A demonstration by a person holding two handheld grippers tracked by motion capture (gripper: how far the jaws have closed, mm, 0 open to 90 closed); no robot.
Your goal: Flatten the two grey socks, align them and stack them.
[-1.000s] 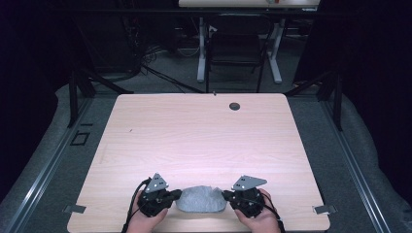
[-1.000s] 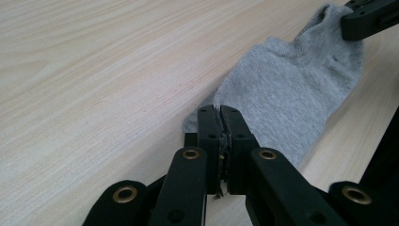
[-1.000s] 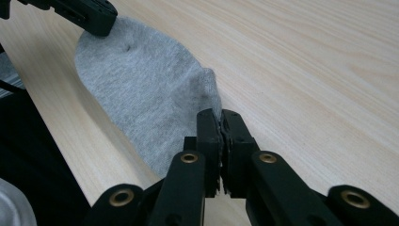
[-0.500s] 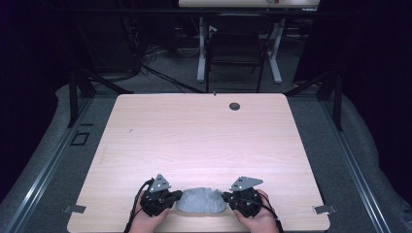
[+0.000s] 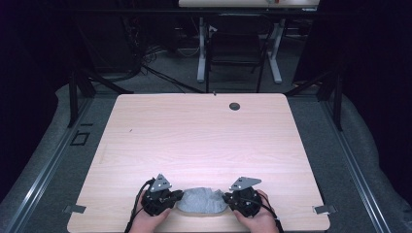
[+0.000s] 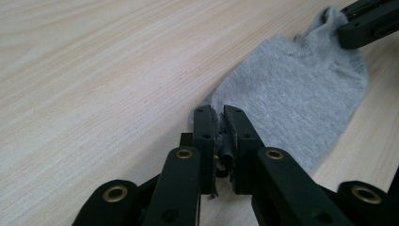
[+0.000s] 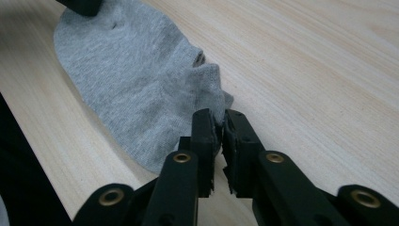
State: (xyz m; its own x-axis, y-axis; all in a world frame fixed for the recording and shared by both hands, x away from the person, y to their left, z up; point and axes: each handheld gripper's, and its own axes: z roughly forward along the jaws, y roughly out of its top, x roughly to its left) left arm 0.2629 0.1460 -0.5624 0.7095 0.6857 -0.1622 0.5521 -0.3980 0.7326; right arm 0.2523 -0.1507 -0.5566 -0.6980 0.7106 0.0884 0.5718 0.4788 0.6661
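Grey sock (image 5: 201, 201) lies flat on the wood table (image 5: 204, 141), right at the near edge, centred btwn the two grippers. In the left gripper view the sock (image 6: 294, 89) spreads away up-right from the jaws; in the right gripper view it (image 7: 136, 80) spreads up-left, with a small fold or hole near its middle.

Left gripper (image 5: 176, 197) sits at the sock's left end, held by the person's left hand (image 5: 148, 221). Its jaws have just been opening – now a narrow gap shows, with the sock's edge still btwn the pads (image 6: 205, 132); fabric looks loosely caught, can't tell if the pads still press on it.

Right gripper (image 5: 227, 198) sits at the sock's right end, in the right hand (image 5: 257, 221). Jaws also just been opening – slim gap, sock corner btwn the pads (image 7: 205, 134), contact w/ fabric visible but no clear pinch.

Both grippers low on the tabletop, pointing inward at each other. The right gripper's jaw tip shows top right in the left gripper view, on the sock's far end. Dark round grommet (image 5: 234, 106) sits near the table's far edge, well apart from the sock. Grey carpet and desk legs beyond.
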